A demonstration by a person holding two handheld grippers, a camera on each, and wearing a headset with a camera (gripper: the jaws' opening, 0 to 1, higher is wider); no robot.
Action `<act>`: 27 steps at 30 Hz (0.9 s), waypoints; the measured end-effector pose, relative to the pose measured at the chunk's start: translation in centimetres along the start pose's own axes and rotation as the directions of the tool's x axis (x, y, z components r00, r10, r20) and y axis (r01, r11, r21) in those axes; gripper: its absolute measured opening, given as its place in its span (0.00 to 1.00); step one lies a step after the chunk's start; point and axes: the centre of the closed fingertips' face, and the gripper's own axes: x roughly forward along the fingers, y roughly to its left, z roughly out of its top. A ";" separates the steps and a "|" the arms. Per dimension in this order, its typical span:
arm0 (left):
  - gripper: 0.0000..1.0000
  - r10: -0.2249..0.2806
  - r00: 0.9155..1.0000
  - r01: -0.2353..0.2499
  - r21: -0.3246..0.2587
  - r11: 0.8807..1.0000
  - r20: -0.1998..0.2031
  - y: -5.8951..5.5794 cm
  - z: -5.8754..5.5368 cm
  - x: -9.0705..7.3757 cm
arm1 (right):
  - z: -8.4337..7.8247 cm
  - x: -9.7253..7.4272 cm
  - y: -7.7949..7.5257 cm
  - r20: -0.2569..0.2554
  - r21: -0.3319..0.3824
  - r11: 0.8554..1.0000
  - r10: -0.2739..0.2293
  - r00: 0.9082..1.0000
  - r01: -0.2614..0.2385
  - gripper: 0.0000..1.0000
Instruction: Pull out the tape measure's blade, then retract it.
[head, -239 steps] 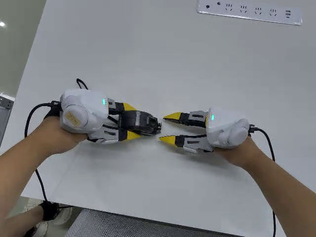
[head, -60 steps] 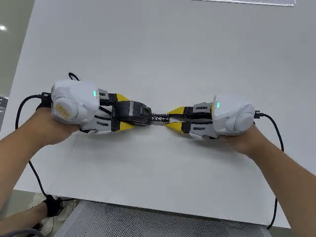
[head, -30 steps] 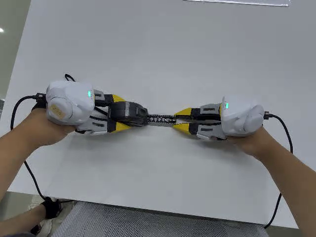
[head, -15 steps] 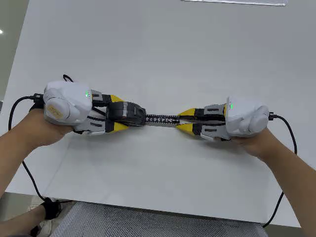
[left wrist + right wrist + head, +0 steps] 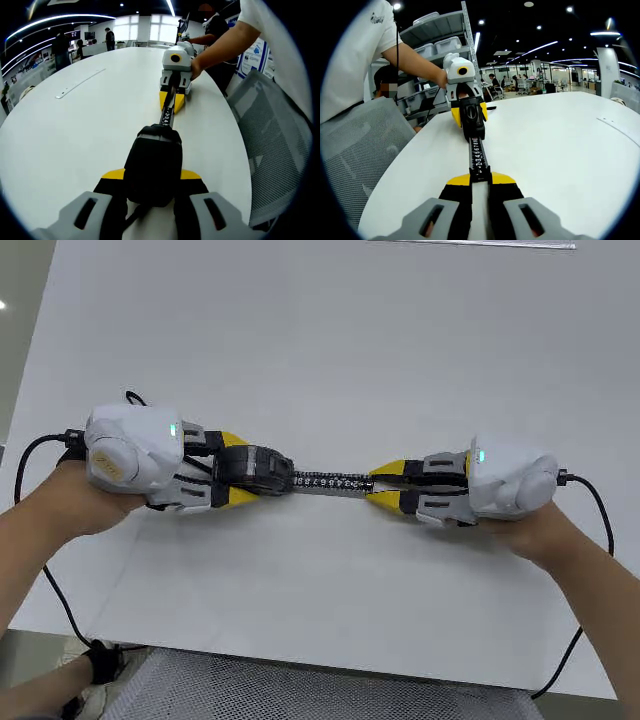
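Below the near edge of the surface [image 5: 350,340], the grey mesh of a chair [image 5: 300,695] is being caught by the head view. Just beyond that edge, toward the left side, the black tape measure [image 5: 256,469] is being clamped across its case between the yellow-tipped jaws of the left gripper [image 5: 238,470], which is being gripped by the person's left hand [image 5: 60,505]. The blade [image 5: 330,482] is being held drawn out of the case, and it is being stretched level toward the right edge with its printed numerals facing up. Its end is being pinched by the right gripper [image 5: 385,486], whose jaws are being pressed together on it, the right hand [image 5: 535,535] being wrapped behind. Black cables [image 5: 37,443] are being trailed from both grippers toward the near edge. Along the far edge, a white power strip [image 5: 80,83] is being carried flat on the surface.
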 end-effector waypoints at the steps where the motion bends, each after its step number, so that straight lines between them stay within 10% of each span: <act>1: 0.32 0.000 1.000 0.000 -0.001 1.000 0.000 0.0 0.0 0.0 | 0.0 -0.1 0.0 0.001 0.001 1.000 -0.002 1.000 0.002 0.09; 27: 0.32 -0.006 1.000 0.006 0.007 1.000 -0.011 -0.1 0.1 0.0 | -0.8 -2.8 -0.4 0.023 0.045 0.999 -0.025 0.999 0.024 0.09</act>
